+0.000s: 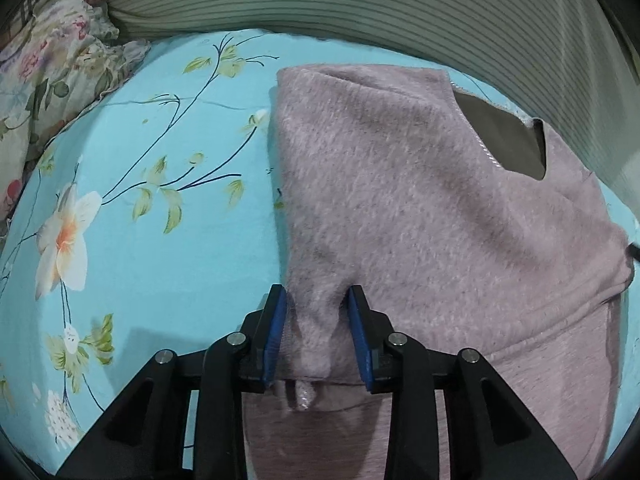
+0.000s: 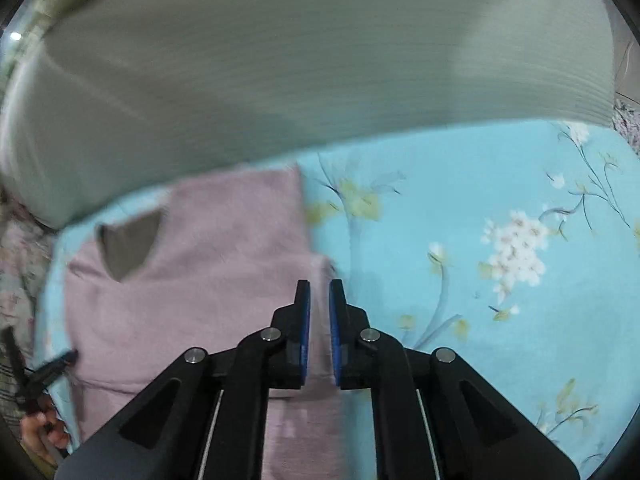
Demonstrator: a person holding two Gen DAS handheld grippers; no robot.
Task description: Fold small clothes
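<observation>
A small fuzzy mauve garment (image 1: 420, 200) lies on a turquoise floral bedsheet (image 1: 160, 260), its top layer folded over and a dark lining showing at the neck opening (image 1: 504, 136). My left gripper (image 1: 318, 300) is shut on a bunched edge of the garment between its blue pads. In the right wrist view the garment (image 2: 192, 280) lies left of centre. My right gripper (image 2: 319, 292) has its jaws nearly together on the garment's right edge, with mauve cloth between the pads. The left gripper's tip (image 2: 60, 360) shows at the far left.
A grey-green striped pillow (image 1: 360, 0) lies across the back of the bed, also in the right wrist view (image 2: 280, 72). A floral pillow or quilt (image 1: 48, 64) sits at the far left. Bare bedsheet (image 2: 500, 260) lies to the right of the garment.
</observation>
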